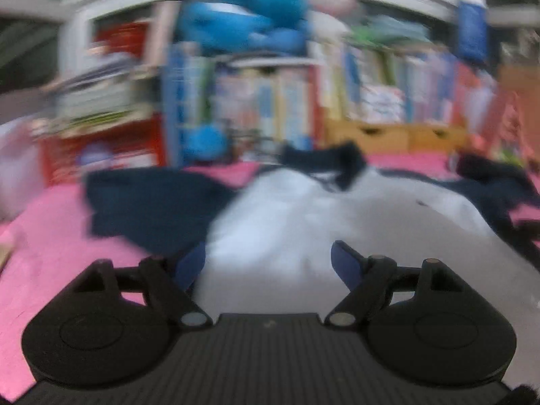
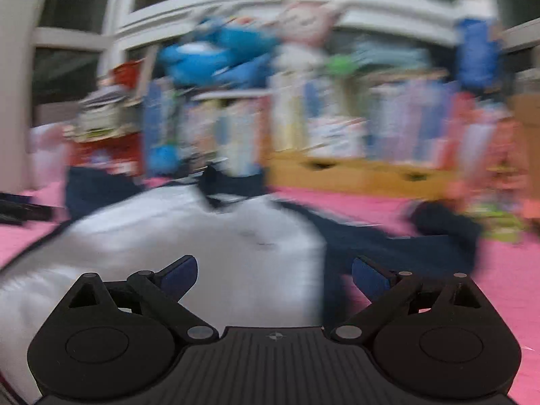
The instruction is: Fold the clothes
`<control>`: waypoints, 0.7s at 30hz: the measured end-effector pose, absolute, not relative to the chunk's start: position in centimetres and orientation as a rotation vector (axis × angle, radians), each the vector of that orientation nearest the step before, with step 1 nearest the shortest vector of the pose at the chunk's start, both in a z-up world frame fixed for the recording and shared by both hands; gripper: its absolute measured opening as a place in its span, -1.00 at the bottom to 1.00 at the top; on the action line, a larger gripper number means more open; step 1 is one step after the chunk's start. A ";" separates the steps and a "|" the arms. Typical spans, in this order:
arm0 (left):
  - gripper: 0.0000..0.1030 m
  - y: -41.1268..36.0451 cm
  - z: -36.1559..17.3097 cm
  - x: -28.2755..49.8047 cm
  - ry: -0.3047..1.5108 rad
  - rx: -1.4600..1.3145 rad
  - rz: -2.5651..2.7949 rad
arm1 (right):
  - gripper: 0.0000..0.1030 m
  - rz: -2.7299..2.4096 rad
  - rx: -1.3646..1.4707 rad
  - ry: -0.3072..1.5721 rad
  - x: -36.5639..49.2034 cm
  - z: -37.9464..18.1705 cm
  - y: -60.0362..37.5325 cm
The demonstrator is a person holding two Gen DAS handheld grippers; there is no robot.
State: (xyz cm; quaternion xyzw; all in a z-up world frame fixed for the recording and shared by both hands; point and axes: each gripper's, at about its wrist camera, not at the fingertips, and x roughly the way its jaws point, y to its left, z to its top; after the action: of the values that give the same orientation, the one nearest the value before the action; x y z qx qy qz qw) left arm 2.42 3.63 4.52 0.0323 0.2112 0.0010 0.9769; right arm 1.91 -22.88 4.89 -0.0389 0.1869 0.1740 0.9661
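Observation:
A white shirt with navy sleeves and a navy collar lies spread flat on a pink mat. It also shows in the right wrist view, its right navy sleeve stretched out to the right. My left gripper is open and empty over the shirt's lower left part. My right gripper is open and empty over the shirt's lower right edge. Both views are motion-blurred.
A crowded bookshelf with books, blue plush toys and wooden drawers stands right behind the mat. A pale bag or box sits at far left. Pink mat lies bare to the right.

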 end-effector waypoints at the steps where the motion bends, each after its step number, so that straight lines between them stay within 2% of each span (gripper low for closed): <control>1: 0.59 2.9 4.1 3.6 0.440 0.090 0.004 | 0.92 0.397 -0.080 0.407 3.1 4.7 -21.5; 6: 0.45 3.1 1.2 8.8 0.572 0.136 0.056 | 0.92 0.489 -0.161 0.503 7.6 2.6 -17.1; 13: 0.63 6.9 -0.6 11.0 0.635 0.153 0.196 | 0.92 0.464 -0.101 0.686 11.2 0.8 -18.8; 21: 0.75 9.5 -0.7 11.5 0.658 0.084 0.241 | 0.90 0.119 -0.150 0.666 15.0 0.9 -26.8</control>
State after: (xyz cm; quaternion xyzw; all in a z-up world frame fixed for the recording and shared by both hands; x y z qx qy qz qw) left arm 11.46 9.53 -0.74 0.0412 0.3223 0.1180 0.9384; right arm 14.99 -26.82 0.90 -0.0733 0.3262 0.0584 0.9407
